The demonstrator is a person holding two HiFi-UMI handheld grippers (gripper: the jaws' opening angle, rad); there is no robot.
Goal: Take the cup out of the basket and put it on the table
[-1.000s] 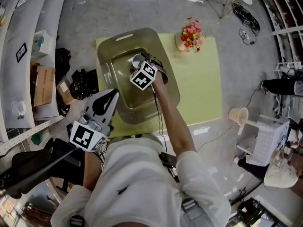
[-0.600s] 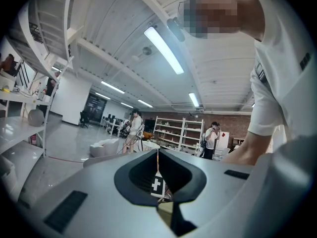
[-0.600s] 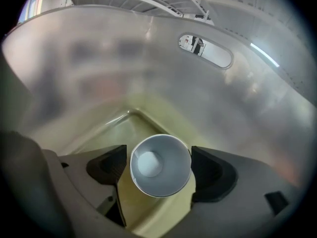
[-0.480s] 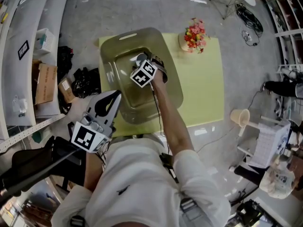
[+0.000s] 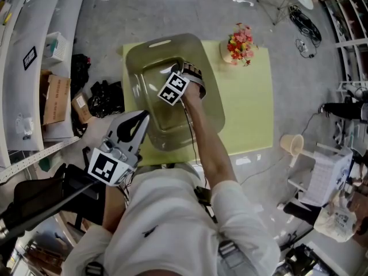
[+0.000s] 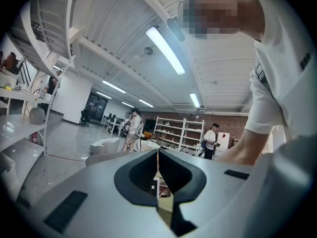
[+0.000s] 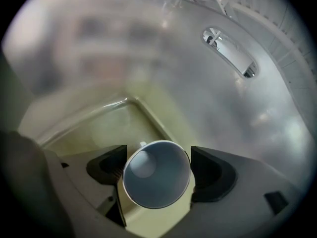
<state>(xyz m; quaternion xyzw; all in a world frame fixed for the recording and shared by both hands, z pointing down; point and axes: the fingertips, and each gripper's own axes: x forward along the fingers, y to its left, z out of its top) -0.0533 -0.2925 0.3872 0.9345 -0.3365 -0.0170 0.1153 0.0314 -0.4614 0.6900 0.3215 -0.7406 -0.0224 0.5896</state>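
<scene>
Basket (image 5: 150, 53): cup (image 7: 156, 180) now between jaws

Right gripper (image 7: 157, 158) advances; cup (image 7: 154, 180), previously ahead-left of jaws, now between them, contacted both sides.

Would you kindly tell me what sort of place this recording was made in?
Probably an open-plan lab or workshop in an industrial hall: a bare concrete floor, open metal shelving along the far wall, and long strip lights overhead.
</scene>
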